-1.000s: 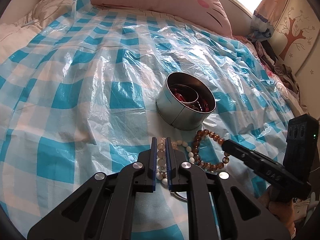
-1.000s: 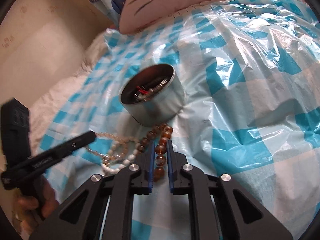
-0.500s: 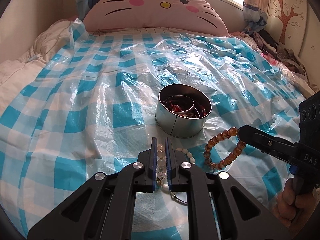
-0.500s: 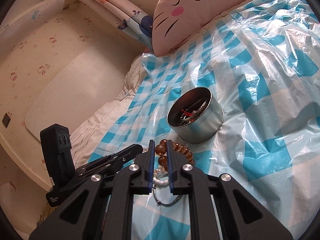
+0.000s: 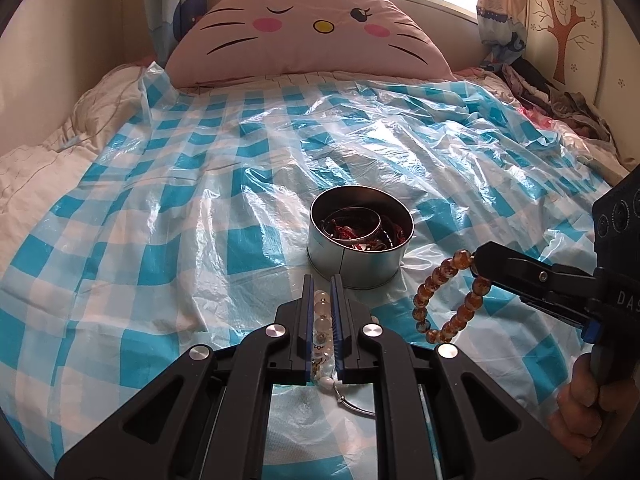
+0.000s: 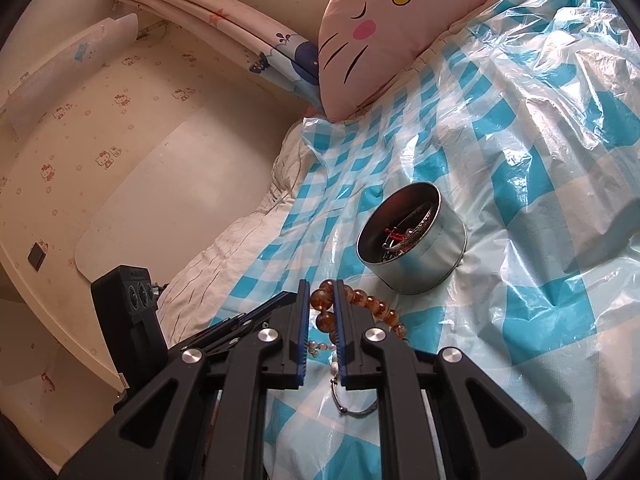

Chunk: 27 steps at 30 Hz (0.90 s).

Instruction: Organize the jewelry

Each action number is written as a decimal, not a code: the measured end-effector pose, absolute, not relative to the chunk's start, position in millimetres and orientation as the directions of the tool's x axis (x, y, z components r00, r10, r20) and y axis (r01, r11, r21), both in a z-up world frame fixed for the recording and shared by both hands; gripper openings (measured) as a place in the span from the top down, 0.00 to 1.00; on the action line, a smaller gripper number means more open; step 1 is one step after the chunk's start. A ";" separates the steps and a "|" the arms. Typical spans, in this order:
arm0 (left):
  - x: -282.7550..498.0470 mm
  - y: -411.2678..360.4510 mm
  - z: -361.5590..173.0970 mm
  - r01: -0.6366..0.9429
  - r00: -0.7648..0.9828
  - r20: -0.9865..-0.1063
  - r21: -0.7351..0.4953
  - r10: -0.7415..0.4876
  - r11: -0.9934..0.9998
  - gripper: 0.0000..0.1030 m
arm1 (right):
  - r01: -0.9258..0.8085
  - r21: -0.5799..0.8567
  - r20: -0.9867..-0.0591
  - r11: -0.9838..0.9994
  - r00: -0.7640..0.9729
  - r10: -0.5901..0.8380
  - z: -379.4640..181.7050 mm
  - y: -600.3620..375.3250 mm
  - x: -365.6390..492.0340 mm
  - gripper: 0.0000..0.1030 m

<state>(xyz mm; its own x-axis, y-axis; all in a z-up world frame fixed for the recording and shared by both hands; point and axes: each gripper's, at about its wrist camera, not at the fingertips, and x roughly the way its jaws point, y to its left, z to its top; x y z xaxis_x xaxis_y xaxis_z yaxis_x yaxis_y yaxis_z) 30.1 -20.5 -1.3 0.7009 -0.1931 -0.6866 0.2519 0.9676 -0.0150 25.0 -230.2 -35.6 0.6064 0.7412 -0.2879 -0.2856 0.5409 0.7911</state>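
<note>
Nearest, the left gripper (image 5: 321, 300) is closed on a strand of pale, clear beads (image 5: 321, 312), whose white end beads and a thin wire hoop (image 5: 356, 404) trail under it, probably resting on the blue-checked plastic sheet (image 5: 160, 240) near its front edge. Just beside it, the right gripper (image 6: 321, 304) is clamped on an amber bead bracelet (image 5: 444, 296), which hangs in a loop clear of the sheet. Beyond both, about mid-sheet, stands the round metal tin (image 5: 360, 256) holding bangles and red pieces, well short of the cat-face pillow (image 5: 308, 36) at the far edge.
</note>
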 end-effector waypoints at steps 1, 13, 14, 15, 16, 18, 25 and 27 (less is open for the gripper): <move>29.4 -20.7 -0.5 0.251 0.704 -0.683 -0.013 -0.192 0.968 0.93 | -0.287 0.795 -0.281 0.534 0.606 0.744 -35.4 -231.4 24.7 0.88; 25.1 -9.0 17.0 0.264 0.733 -0.621 -0.118 -0.279 0.957 0.93 | -0.291 0.840 -0.207 0.458 0.609 0.765 -37.0 -240.8 24.7 0.88; 25.2 -5.8 18.5 0.268 0.732 -0.613 -0.144 -0.298 0.953 0.93 | -0.291 0.842 -0.203 0.454 0.609 0.766 -37.1 -241.4 24.8 0.88; 25.3 -3.2 19.7 0.268 0.732 -0.606 -0.163 -0.311 0.950 0.93 | -0.290 0.845 -0.200 0.450 0.609 0.768 -37.5 -241.8 25.0 0.88; 25.2 -2.0 20.1 0.266 0.732 -0.602 -0.178 -0.319 0.947 0.93 | -0.290 0.846 -0.197 0.446 0.608 0.769 -37.9 -242.1 25.1 0.88; 25.6 1.9 21.4 0.266 0.730 -0.593 -0.210 -0.339 0.941 0.93 | -0.292 0.847 -0.196 0.444 0.605 0.772 -37.9 -241.5 25.1 0.88; 24.9 4.7 29.4 0.270 0.747 -0.555 -0.251 -0.367 0.929 0.93 | -0.302 0.848 -0.187 0.435 0.598 0.779 -36.7 -238.1 26.2 0.88; 25.8 6.7 31.3 0.272 0.750 -0.545 -0.265 -0.376 0.925 0.93 | -0.305 0.849 -0.183 0.432 0.597 0.781 -36.8 -238.2 26.7 0.88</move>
